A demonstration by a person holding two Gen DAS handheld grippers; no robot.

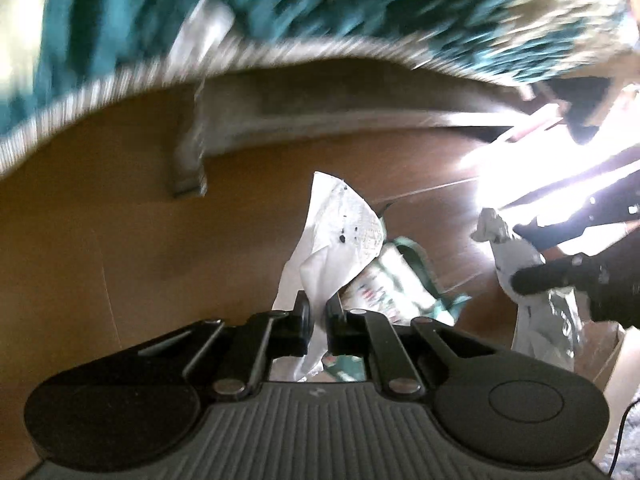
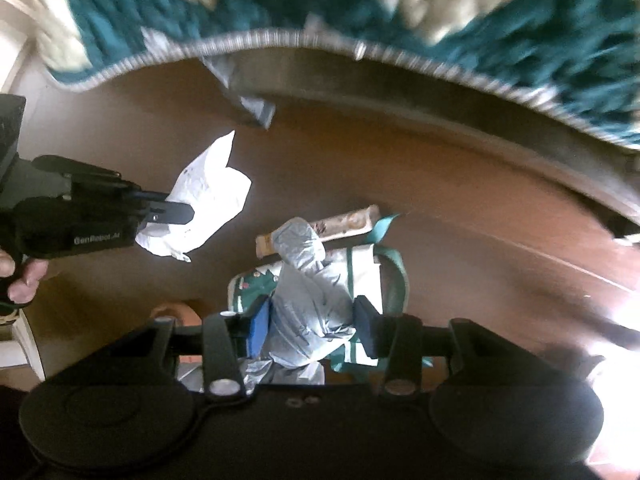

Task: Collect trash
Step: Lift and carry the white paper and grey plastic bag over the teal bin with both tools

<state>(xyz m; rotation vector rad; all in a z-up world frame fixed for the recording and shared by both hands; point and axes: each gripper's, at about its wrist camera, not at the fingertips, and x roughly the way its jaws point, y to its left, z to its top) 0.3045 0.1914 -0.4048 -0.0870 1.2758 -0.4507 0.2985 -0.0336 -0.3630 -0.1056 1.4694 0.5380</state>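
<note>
With the left claw [image 1: 318, 312] pinching white paper [image 1: 340, 224] and the right claw [image 2: 312, 328] gripping a crumpled wrapper [image 2: 308, 280], lower both squarely over the bag [image 2: 362, 276] before letting go.

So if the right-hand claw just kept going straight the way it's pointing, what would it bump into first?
Probably the white-and-green tote bag on the wooden floor. The right gripper already clamps crumpled pale plastic, which would touch first; depth is unclear.

rug [image 1: 360, 4]: pattern motion-blurred, both views | tote bag [image 2: 360, 268]: print unreadable, largely hidden behind held plastic wrapper [image 2: 308, 304] | window glare [image 1: 532, 152]: floor detail blown out, right edge
</note>
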